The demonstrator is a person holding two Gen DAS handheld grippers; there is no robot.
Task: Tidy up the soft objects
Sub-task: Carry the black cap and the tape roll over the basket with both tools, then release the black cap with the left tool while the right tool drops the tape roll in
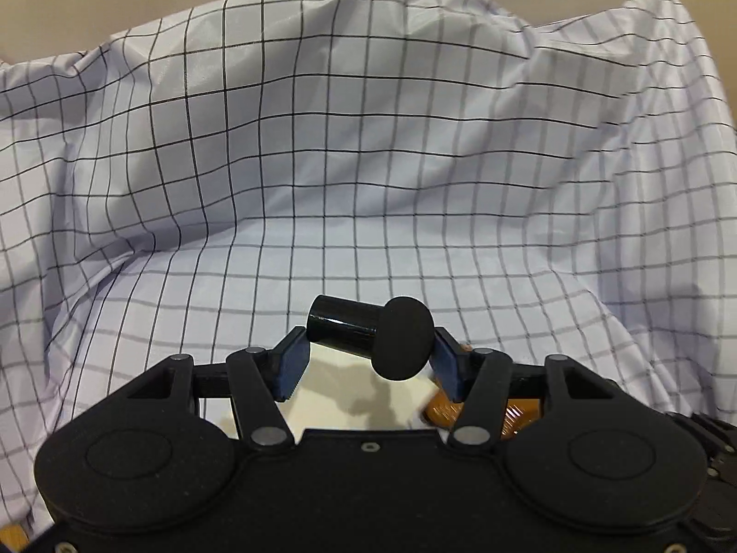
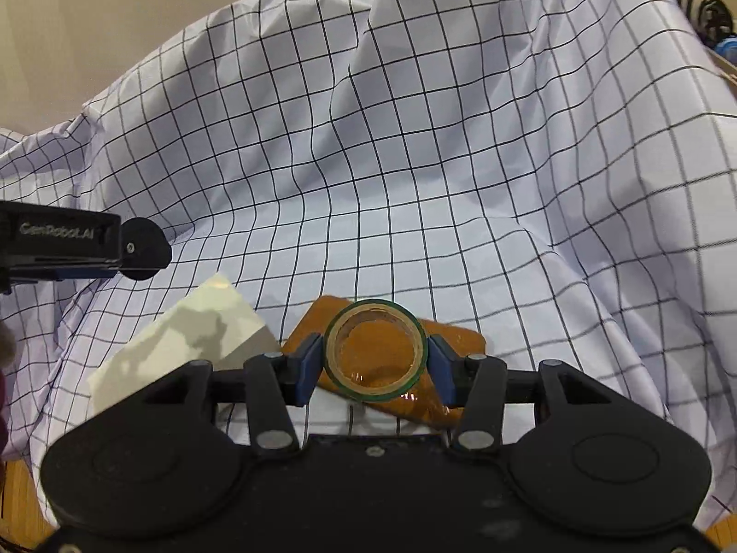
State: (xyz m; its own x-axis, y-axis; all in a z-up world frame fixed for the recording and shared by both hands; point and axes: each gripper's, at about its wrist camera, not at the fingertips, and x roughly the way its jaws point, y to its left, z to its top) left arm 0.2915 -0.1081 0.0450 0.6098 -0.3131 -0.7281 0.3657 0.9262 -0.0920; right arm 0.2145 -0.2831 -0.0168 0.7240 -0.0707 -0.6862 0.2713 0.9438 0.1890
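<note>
Over checked cloth (image 1: 368, 161), left tongs (image 1: 368, 359) clench a black roller (apparently); right tongs (image 2: 374, 359) clench tape (image 2: 338, 368).

1. Checked cloth (image 1: 368, 161): pale lilac-white with a thin black grid, rumpled, rising in folds at the back and lying flatter in front.
2. White card (image 2: 193, 332): flat on the cloth at lower left in the right wrist view, shadowed across its face.
3. Beige wall (image 2: 115, 23): plain, behind the cloth's upper edge.
4. Wooden table (image 2: 18, 497): bare only at the lower corners, past the cloth's hem.
5. Black-and-white striped item (image 2: 704, 14): far upper right, too small to identify.
6. Blue item (image 2: 728, 48): just below it, cut off by the frame.
</note>
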